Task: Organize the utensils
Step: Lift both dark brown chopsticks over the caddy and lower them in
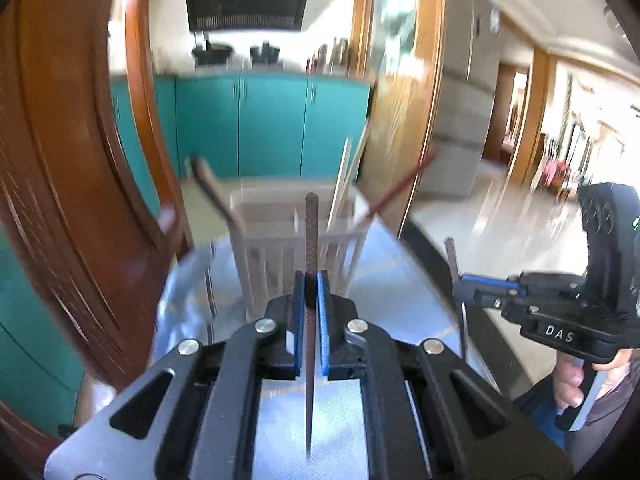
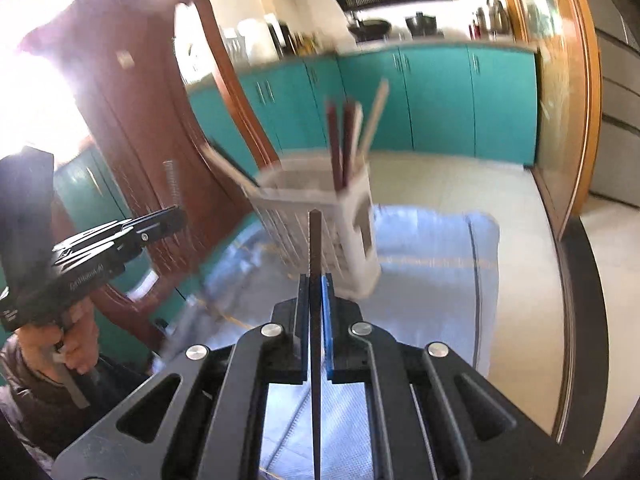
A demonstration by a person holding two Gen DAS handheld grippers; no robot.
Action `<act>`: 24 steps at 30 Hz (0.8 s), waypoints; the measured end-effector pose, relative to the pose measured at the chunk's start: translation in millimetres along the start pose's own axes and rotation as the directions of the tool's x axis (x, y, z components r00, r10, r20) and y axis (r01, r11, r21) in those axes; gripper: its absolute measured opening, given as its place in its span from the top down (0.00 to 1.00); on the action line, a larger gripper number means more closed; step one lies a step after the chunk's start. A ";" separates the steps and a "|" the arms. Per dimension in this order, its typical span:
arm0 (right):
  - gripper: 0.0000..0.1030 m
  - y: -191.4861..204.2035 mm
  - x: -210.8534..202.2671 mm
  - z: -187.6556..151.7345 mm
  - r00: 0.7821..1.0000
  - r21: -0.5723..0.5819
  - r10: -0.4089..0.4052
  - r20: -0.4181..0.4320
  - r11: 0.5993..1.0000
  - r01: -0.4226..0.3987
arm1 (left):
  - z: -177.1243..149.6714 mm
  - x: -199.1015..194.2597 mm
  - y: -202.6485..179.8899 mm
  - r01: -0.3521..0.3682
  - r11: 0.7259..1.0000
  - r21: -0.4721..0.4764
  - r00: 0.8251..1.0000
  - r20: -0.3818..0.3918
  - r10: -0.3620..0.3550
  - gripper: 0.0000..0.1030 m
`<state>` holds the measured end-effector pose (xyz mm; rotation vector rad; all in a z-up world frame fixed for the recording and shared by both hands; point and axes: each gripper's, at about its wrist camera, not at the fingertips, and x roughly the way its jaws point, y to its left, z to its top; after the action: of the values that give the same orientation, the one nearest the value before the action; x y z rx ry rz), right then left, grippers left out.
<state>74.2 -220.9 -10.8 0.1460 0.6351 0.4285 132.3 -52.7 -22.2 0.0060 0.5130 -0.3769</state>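
Observation:
A white slatted utensil holder (image 1: 296,232) stands on a light blue cloth (image 1: 392,300) and holds several chopsticks that lean outward; it also shows in the right wrist view (image 2: 320,216). My left gripper (image 1: 311,284) is shut on a dark chopstick (image 1: 311,236) held upright just in front of the holder. My right gripper (image 2: 316,280) is shut on another dark chopstick (image 2: 315,240), also upright and near the holder. The right gripper shows in the left wrist view (image 1: 472,292) with its chopstick (image 1: 452,256). The left gripper shows in the right wrist view (image 2: 176,216).
A brown wooden chair back (image 1: 80,200) rises at the left of the table. The table's dark edge (image 2: 580,320) runs along the right. Teal kitchen cabinets (image 1: 272,124) and a doorway frame (image 1: 404,120) lie behind. The views are motion-blurred.

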 end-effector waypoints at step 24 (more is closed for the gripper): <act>0.94 1.1 -9.8 145.1 0.892 0.113 -0.140 0.429 0.989 0.100 | 136.1 -11.5 52.0 -0.138 0.974 -0.181 0.920 0.342 0.194 0.94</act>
<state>154.2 -224.4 110.6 0.2768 0.2167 0.2343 206.5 -13.8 97.5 -0.1649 0.1763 -0.1635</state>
